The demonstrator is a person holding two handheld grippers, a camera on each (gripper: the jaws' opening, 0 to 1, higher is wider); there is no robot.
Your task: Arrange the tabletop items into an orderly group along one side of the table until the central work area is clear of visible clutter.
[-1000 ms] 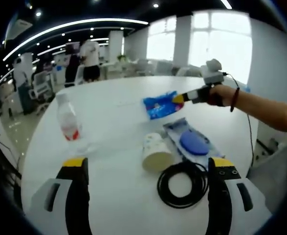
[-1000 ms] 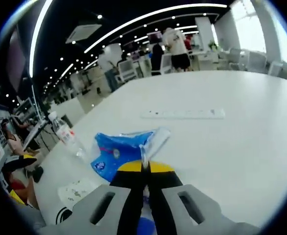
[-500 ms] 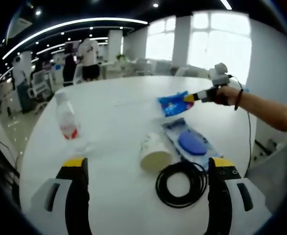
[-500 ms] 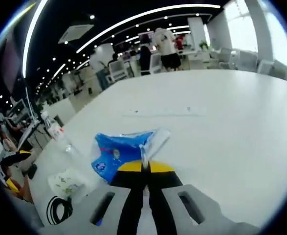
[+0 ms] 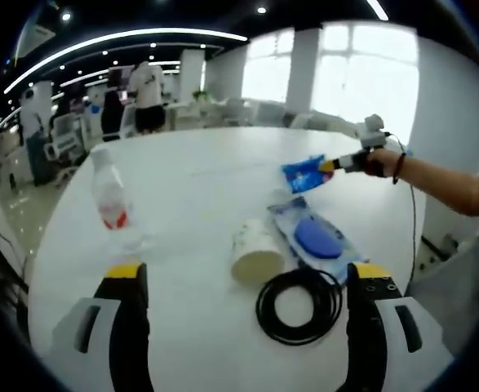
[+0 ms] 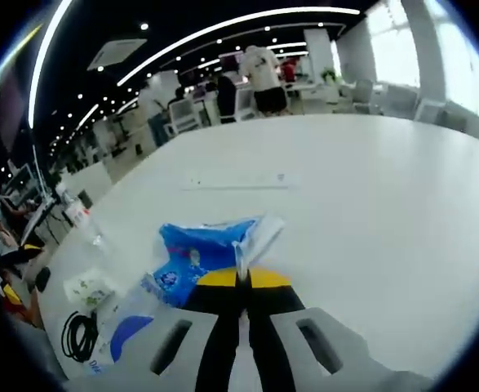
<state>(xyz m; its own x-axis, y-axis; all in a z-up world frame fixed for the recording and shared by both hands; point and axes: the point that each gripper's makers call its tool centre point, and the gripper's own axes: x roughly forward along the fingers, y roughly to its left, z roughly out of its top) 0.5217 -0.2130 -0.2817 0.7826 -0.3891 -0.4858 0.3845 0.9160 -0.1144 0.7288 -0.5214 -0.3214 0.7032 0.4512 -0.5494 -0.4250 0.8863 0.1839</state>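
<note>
Blue packet [image 6: 198, 255] | pinched between right gripper [image 6: 241, 282] fingers | above table [image 6: 370, 204]

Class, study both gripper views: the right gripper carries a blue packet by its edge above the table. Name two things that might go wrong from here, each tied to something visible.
1. The right gripper pinches only a clear edge of the blue packet, so it may slip out and drop.
2. The left gripper is open near the tipped paper cup and coiled black cable; a careless advance might roll the cup or snag the cable.
</note>
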